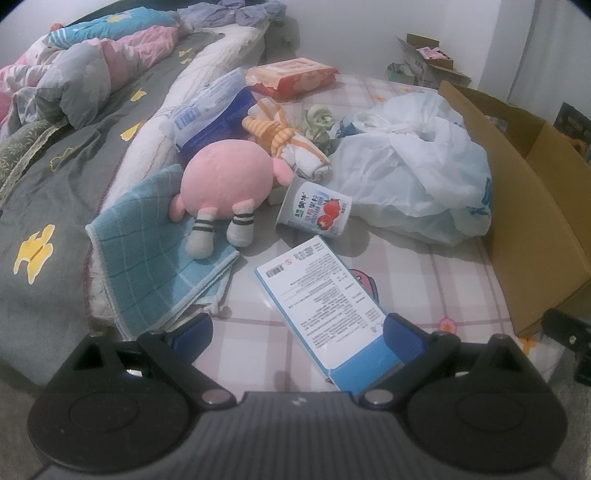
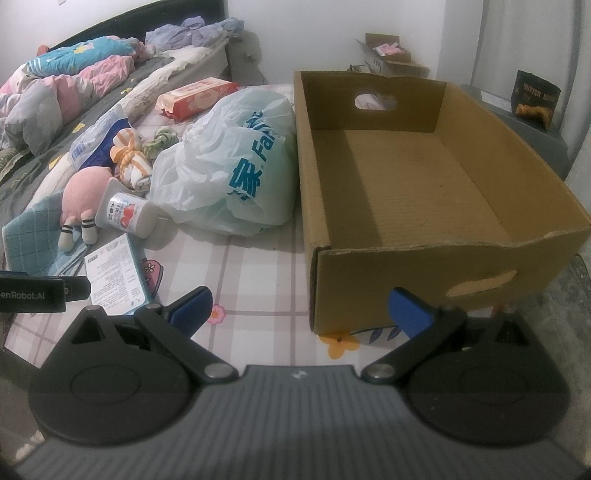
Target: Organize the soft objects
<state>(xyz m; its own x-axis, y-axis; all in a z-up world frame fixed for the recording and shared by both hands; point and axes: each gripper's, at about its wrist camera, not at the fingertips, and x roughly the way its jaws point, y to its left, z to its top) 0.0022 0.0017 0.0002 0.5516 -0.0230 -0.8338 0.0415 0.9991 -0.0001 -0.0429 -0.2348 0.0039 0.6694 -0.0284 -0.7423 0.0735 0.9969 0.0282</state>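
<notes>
Left gripper: I am holding the left gripper (image 1: 297, 330) wide open over the checked sheet (image 1: 424, 288), gripping nothing; its right blue finger is overlapping the near corner of a white and blue carton (image 1: 317, 295).
Right gripper: I am keeping the right gripper (image 2: 299, 308) spread wide as well, with nothing between the fingers, low over the same sheet (image 2: 258, 266).
Soft things: ahead and left of the left gripper, a pink plush toy (image 1: 225, 184) is lying partly on a folded blue towel (image 1: 159, 266); beyond it an orange striped cloth (image 1: 284, 144) is lying bundled.
Other items: a yoghurt cup (image 1: 317, 210) is lying on its side just beside the toy; a white plastic bag (image 1: 413, 162) is slumping ahead and right.
Box: straight ahead and right of the right gripper, a cardboard box (image 2: 369, 236) is sitting open, its floor bare, the plastic bag (image 2: 229, 162) touching its left wall.
Surface: a pale checked sheet with flower prints is covering it; to the far left a grey bedspread (image 1: 74, 184) and a rumpled pink quilt (image 1: 122, 55) are lying.
Room: a white wall (image 2: 314, 29) is standing behind, with a smaller carton (image 2: 388, 55) near it.
</notes>
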